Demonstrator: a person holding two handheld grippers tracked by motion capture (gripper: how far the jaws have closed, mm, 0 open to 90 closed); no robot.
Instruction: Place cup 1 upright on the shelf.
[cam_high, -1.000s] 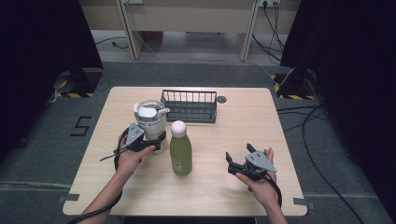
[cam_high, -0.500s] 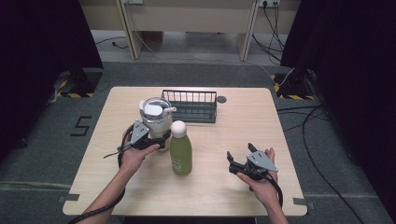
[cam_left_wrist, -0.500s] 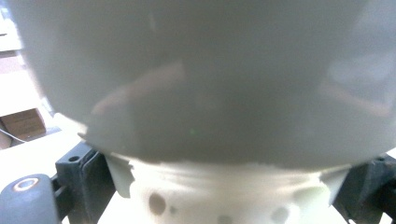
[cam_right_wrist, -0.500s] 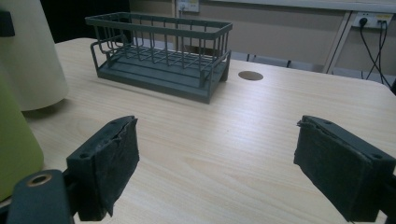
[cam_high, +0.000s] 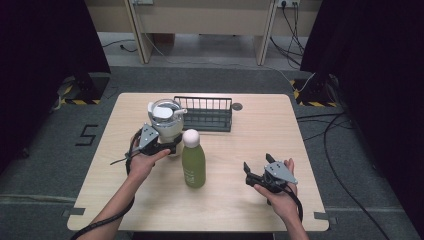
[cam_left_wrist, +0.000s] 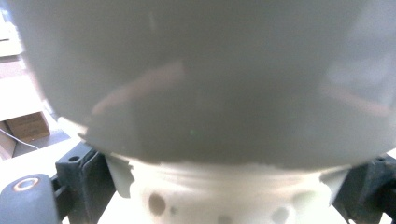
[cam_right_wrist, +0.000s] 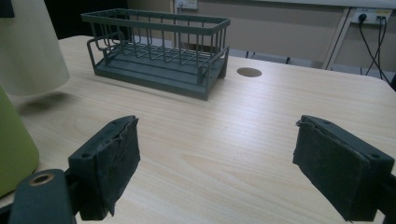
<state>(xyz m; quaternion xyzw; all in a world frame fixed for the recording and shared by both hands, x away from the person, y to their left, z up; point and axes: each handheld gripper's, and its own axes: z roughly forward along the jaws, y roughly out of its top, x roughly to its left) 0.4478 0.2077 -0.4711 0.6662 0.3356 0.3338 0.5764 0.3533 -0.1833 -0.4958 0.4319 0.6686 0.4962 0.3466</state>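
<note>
Left claw (cam_high: 170, 146) carried cream jug (cam_high: 166, 120) rearward, seemingly lifted; forearm extended.

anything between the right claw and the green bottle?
Nothing: bare tabletop lies between the right claw and the green bottle in the high view; the right gripper view shows the same bare wood.

The cup (cam_high: 166, 121) in the left gripper (cam_high: 172, 148) is cream-white with a grey-tinted clear lid. Just beside that gripper, the bottle (cam_high: 193, 163) is olive green with a pale pink cap. Beyond it, the wire rack (cam_high: 203, 114) is dark grey-green. The table (cam_high: 260, 125) is light wood-grain.
</note>
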